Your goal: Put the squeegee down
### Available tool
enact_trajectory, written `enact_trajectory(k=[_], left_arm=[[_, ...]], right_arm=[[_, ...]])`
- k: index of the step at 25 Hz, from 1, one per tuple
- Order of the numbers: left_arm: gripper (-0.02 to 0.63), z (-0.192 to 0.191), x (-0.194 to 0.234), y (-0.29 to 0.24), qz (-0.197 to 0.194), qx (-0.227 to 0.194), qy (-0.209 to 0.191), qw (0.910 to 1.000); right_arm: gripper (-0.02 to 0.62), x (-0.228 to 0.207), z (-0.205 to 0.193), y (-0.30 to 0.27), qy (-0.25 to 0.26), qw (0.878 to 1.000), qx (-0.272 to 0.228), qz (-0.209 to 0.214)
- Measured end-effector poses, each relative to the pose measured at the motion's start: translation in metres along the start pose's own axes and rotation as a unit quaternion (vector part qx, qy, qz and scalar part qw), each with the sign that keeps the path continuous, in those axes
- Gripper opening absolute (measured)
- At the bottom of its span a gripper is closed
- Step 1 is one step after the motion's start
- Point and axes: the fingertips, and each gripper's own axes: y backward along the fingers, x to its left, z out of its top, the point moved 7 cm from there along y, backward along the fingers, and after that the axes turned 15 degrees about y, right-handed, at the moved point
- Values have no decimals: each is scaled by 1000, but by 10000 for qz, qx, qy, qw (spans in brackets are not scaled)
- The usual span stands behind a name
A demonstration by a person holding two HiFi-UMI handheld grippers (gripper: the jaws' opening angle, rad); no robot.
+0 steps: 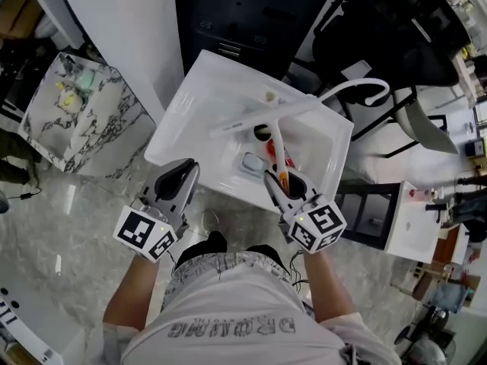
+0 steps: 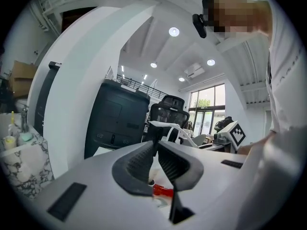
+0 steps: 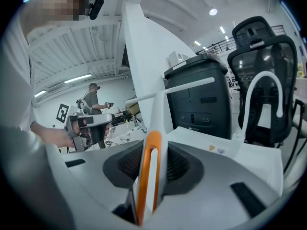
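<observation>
A white squeegee (image 1: 268, 117) with an orange-edged handle (image 3: 147, 176) hangs over the white sink basin (image 1: 205, 82), its blade lying crosswise above the drain. My right gripper (image 1: 280, 181) is shut on the lower end of the handle, which stands upright between the jaws in the right gripper view, and the blade (image 3: 188, 87) shows beyond them. My left gripper (image 1: 183, 173) hovers at the basin's near left rim. Its pads meet at the tips (image 2: 156, 148) with nothing between them.
A curved white faucet (image 1: 359, 90) arches over the basin's right side. A grey-blue pad (image 1: 252, 163) and a red item (image 1: 270, 149) lie in the basin. A marble-patterned cabinet (image 1: 72, 124) with bottles stands left, a black cabinet (image 1: 243, 14) behind, and an office chair (image 1: 403, 36) at the right.
</observation>
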Motion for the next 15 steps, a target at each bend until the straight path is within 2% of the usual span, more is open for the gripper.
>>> enact_trajectory(k=[8, 15], left_arm=[[48, 6, 21, -6, 45, 81, 35, 10000], [48, 7, 33, -7, 274, 46, 53, 9996]], right_arm=[[106, -4, 5, -27, -18, 10000, 56, 59], [106, -12, 5, -50, 80, 9994, 114, 314]])
